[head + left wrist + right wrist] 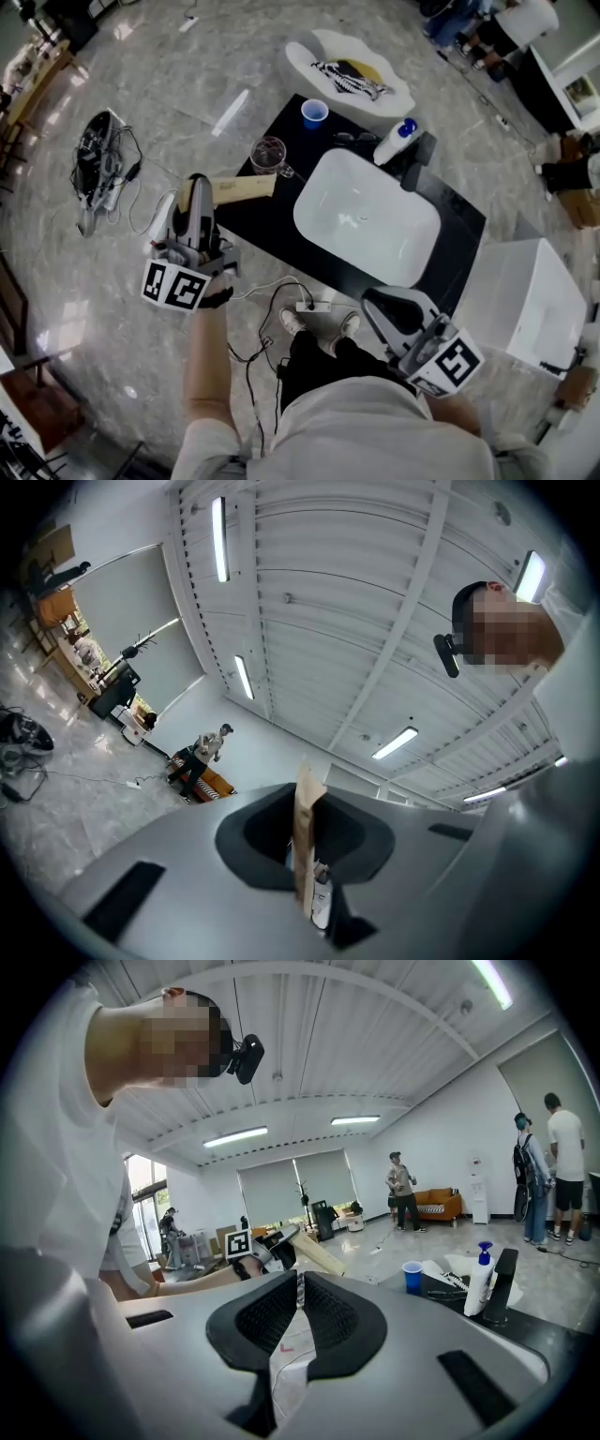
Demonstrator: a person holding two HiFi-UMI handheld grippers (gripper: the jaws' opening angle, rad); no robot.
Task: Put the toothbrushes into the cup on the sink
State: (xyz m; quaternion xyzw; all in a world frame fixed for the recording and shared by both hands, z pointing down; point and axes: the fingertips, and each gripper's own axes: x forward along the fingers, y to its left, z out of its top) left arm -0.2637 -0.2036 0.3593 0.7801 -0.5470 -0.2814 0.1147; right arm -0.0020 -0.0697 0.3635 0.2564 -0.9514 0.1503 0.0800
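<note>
My left gripper [199, 189] is shut on a flat tan toothbrush pack [246, 187]. The pack reaches right over the black counter's left corner, just short of a clear glass cup [269, 155]. In the left gripper view the pack [305, 841] stands edge-on between the jaws. A blue cup [315, 113] sits further back on the counter. My right gripper [373, 302] hangs off the counter's front edge below the white sink basin [319, 220]. Its jaws [300, 1288] are closed tip to tip and hold nothing.
A white soap bottle with a blue pump [396, 141] and a black faucet [417, 155] stand behind the basin. A white cabinet [520, 300] is at the right. Cables and a power strip [309, 305] lie by the person's feet, and gear [101, 159] sits on the floor at left.
</note>
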